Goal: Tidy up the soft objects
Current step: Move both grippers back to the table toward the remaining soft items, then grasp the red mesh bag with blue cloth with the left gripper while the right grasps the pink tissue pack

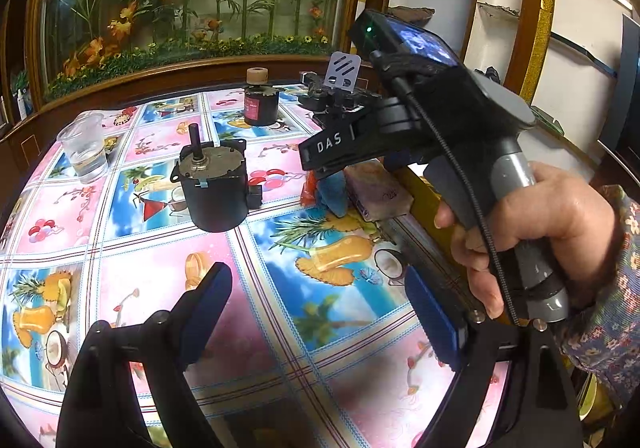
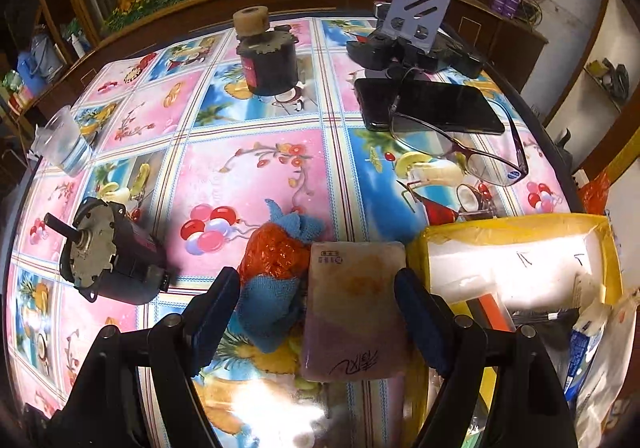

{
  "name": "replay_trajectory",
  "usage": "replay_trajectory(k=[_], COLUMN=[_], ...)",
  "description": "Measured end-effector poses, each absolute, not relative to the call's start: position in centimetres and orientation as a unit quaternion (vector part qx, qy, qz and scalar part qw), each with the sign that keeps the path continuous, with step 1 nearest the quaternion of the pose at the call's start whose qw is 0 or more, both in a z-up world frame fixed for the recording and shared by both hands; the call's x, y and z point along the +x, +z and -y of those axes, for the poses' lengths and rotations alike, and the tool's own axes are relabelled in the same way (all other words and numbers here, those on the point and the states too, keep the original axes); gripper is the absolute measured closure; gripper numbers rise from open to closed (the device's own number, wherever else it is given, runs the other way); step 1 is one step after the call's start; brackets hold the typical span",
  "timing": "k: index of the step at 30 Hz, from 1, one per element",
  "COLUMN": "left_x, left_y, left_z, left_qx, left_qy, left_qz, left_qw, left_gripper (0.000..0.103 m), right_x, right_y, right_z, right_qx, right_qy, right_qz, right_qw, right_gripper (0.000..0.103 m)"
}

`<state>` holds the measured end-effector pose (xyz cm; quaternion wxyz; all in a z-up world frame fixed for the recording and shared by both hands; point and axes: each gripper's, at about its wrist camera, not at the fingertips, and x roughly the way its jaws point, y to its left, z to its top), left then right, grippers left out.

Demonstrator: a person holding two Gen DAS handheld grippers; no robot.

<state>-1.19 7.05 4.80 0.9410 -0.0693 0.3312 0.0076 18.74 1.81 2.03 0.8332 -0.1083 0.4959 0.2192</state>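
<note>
Yellow cardboard marks your destination, by my reading: the open box (image 2: 516, 232) sits at the table's near right edge, its white lining bare in the middle, with packets and wrappers crowding its near end; the glossy fruit-print tablecloth (image 2: 256, 167) under everything is slick, so expect soft things to slide rather than bunch when you press on them. The pinkish-purple soft pack (image 2: 354, 312) lies flat just left of the box, its right edge close to the box wall; its long axis runs from near to far in your right wrist view, the scribbled end towards you and the stamped end away. Your right gripper (image 2: 318, 324) hangs above it with its jaws spread wide, one finger on either side of the pack's short width and neither pad touching; that is the right line-up, so come straight down, keep the left finger clear of the blue knitted cloth (image 2: 272, 308) and the orange crinkly bag (image 2: 276, 252) that touch the pack's left side, and close across the width at mid-length so it hangs level. Your left gripper (image 1: 316, 312) is also spread and holds nothing, over bare tablecloth; keep it away from the black motor (image 1: 214, 187) nearby.
</note>
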Motion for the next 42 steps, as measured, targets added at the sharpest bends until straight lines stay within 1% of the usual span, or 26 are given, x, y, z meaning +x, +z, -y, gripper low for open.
replay_trajectory(k=[2, 4, 7, 14, 16, 18, 23, 25, 26, 28, 29, 30, 32, 33, 36, 39, 42], left_x=[-1.2, -1.2, -1.1, -0.6, -0.5, -0.6, -0.6, -0.7, -0.8, -1.1, -1.2, -1.2, -1.2, -1.3, -1.6, -2.2, -2.7], left_y=[4.8, 4.9, 4.9, 4.3, 4.3, 4.2, 4.1, 4.2, 4.4, 4.6, 4.7, 4.8, 4.9, 4.9, 5.5, 6.0, 6.2], left_z=[-7.3, -7.7, -8.2, -8.9, -8.9, -8.9, -9.3, -9.5, -9.6, -9.9, -10.1, -10.3, -10.8, -10.9, -11.7, -12.7, -13.8], left_qx=[-0.074, -0.084, -0.099, -0.117, -0.118, -0.118, -0.121, -0.126, -0.127, -0.129, -0.132, -0.133, -0.139, -0.143, -0.151, -0.161, -0.184], left_qy=[0.009, 0.01, 0.01, 0.019, 0.021, 0.022, 0.028, 0.031, 0.034, 0.042, 0.048, 0.053, 0.06, 0.061, 0.068, 0.085, 0.091], left_qz=[-0.331, -0.331, -0.334, -0.347, -0.349, -0.35, -0.35, -0.348, -0.344, -0.336, -0.331, -0.329, -0.329, -0.329, -0.319, -0.305, -0.299], left_qw=[0.941, 0.94, 0.937, 0.93, 0.929, 0.929, 0.929, 0.929, 0.93, 0.932, 0.933, 0.933, 0.932, 0.932, 0.933, 0.935, 0.932], left_gripper=[0.016, 0.016, 0.016, 0.016, 0.016, 0.016, 0.016, 0.016, 0.016, 0.016, 0.016, 0.016, 0.016, 0.016, 0.016, 0.016, 0.016], right_x=[18.5, 18.4, 18.4, 21.6, 22.7, 23.2, 23.4, 23.1, 23.0, 22.5, 22.3, 22.2, 21.1, 20.4, 17.9, 14.5, 10.9], right_y=[1.9, 1.9, 3.1, 3.8, 3.4, 2.9, 2.1, 1.0, 0.3, -0.3, -0.3, -0.3, -0.2, -0.2, -0.2, -0.2, -0.5], right_z=[-1.9, -1.5, -0.6, 0.5, 0.3, -0.6, -3.2, -4.2, -4.6, -4.9, -4.7, -4.3, -4.0, -3.8, -2.6, -1.3, 0.0], right_qx=[-0.111, -0.085, -0.063, -0.02, -0.004, -0.01, -0.077, -0.109, -0.124, -0.14, -0.132, -0.117, -0.118, -0.118, -0.089, -0.047, 0.016], right_qy=[0.231, 0.257, 0.263, 0.246, 0.246, 0.246, 0.223, 0.225, 0.218, 0.216, 0.217, 0.216, 0.219, 0.223, 0.239, 0.268, 0.328], right_qz=[-0.498, -0.517, -0.504, -0.504, -0.518, -0.526, -0.519, -0.53, -0.537, -0.53, -0.534, -0.542, -0.546, -0.547, -0.559, -0.57, -0.594], right_qw=[0.829, 0.812, 0.821, 0.828, 0.819, 0.814, 0.822, 0.81, 0.806, 0.808, 0.806, 0.804, 0.8, 0.798, 0.789, 0.775, 0.734], right_gripper=[0.02, 0.02, 0.02, 0.021, 0.021, 0.021, 0.021, 0.028, 0.038, 0.04, 0.047, 0.051, 0.052, 0.054, 0.054, 0.054, 0.054])
